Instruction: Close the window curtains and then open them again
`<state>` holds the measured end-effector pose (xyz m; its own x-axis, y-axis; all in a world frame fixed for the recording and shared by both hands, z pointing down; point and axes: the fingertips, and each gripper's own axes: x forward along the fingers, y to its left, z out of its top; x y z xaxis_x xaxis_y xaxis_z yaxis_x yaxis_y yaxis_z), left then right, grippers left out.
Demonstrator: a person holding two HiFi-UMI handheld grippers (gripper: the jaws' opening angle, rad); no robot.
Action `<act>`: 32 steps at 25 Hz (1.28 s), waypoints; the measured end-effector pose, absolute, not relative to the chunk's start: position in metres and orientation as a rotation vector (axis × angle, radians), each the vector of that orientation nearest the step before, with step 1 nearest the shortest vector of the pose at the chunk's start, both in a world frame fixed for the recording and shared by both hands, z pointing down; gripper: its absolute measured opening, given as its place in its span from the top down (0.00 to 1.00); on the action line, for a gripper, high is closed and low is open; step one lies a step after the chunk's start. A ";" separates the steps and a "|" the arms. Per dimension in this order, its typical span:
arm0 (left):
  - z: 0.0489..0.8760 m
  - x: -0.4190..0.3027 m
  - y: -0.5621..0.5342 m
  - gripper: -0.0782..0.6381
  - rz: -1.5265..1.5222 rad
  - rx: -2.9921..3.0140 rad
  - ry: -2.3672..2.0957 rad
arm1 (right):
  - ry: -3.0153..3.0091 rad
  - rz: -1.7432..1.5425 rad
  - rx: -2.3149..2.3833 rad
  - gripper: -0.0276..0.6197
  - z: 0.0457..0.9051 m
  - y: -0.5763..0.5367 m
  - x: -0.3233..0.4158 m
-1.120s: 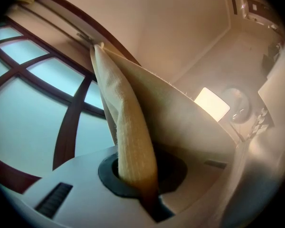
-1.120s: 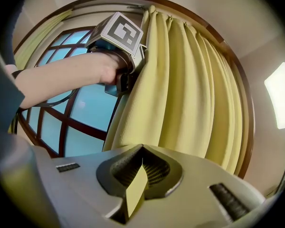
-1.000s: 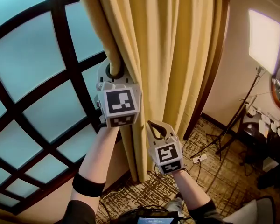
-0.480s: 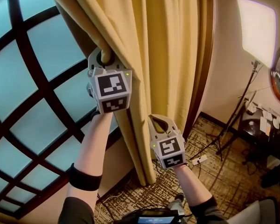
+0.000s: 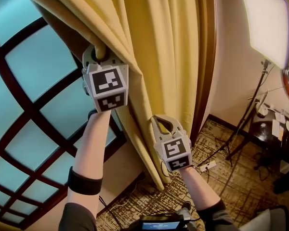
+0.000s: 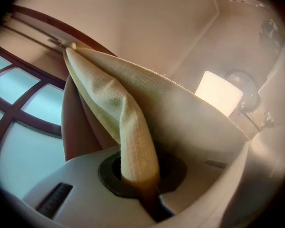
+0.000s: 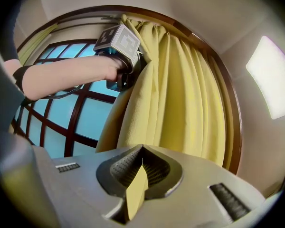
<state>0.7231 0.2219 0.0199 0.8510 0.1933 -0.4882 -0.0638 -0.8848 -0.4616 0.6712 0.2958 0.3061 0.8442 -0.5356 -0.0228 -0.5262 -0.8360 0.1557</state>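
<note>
Dark-latticed window (image 5: 33, 76) glass lies mostly bare, the yellow curtain (image 5: 168, 47) gathered at its right side. The left tongs (image 5: 99, 53) and right tongs (image 5: 163, 124) are each clamped on the curtain's leading edge. Closing looks barely begun; next, that edge needs dragging across the window.

curtain (image 5: 159, 47): golden yellow, fine woven texture | window (image 5: 38, 61) left of curtain: pale blue-green panes, dark brown lattice bars | left gripper (image 5: 98, 54) and right gripper (image 5: 160, 123) at curtain's edge: off-white, cubes with black squares on white | carpet (image 5: 231, 186) right of curtain: brown, cream mottling | wall (image 5: 226, 71) right of curtain: cream
</note>
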 end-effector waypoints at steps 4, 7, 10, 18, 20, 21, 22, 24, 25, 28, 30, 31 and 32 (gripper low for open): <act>0.013 0.736 0.234 0.90 0.744 -2.538 -0.069 | -0.852 -0.095 2.884 0.93 0.304 0.310 0.687; 0.010 0.732 0.232 0.90 0.759 -2.532 -0.050 | -0.877 -0.101 2.872 0.93 0.304 0.308 0.689; 0.011 0.726 0.228 0.90 0.785 -2.522 -0.060 | -0.906 -0.110 2.853 0.93 0.306 0.299 0.687; 0.030 0.801 0.302 0.90 0.633 -2.474 -0.144 | -0.963 -0.100 2.853 0.93 0.301 0.338 0.734; 0.048 0.829 0.335 0.90 0.562 -2.461 -0.194 | -0.968 -0.095 2.855 0.93 0.297 0.355 0.747; 0.058 0.839 0.347 0.90 0.534 -2.455 -0.213 | -0.968 -0.094 2.855 0.93 0.297 0.362 0.751; 0.067 0.848 0.357 0.90 0.515 -2.455 -0.224 | -0.965 -0.093 2.854 0.93 0.297 0.369 0.755; 0.076 0.858 0.371 0.90 0.508 -2.469 -0.225 | -0.953 -0.087 2.857 0.93 0.299 0.385 0.760; 0.076 0.860 0.376 0.89 0.516 -2.478 -0.217 | -0.949 -0.081 2.858 0.93 0.300 0.394 0.762; 0.070 0.863 0.386 0.89 0.536 -2.499 -0.190 | -0.945 -0.060 2.855 0.93 0.308 0.419 0.768; 0.067 0.865 0.389 0.89 0.549 -2.517 -0.169 | -0.947 -0.051 2.852 0.93 0.312 0.432 0.774; 0.066 0.866 0.389 0.89 0.555 -2.524 -0.158 | -0.950 -0.050 2.849 0.93 0.313 0.437 0.778; 0.065 0.865 0.389 0.89 0.560 -2.528 -0.149 | -0.954 -0.051 2.847 0.93 0.313 0.441 0.781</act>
<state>0.8655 0.3893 0.0649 0.9075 0.2162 -0.3601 -0.0087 -0.8475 -0.5307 0.7811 0.4413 0.3134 0.7984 -0.6020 0.0118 -0.5974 -0.7894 0.1416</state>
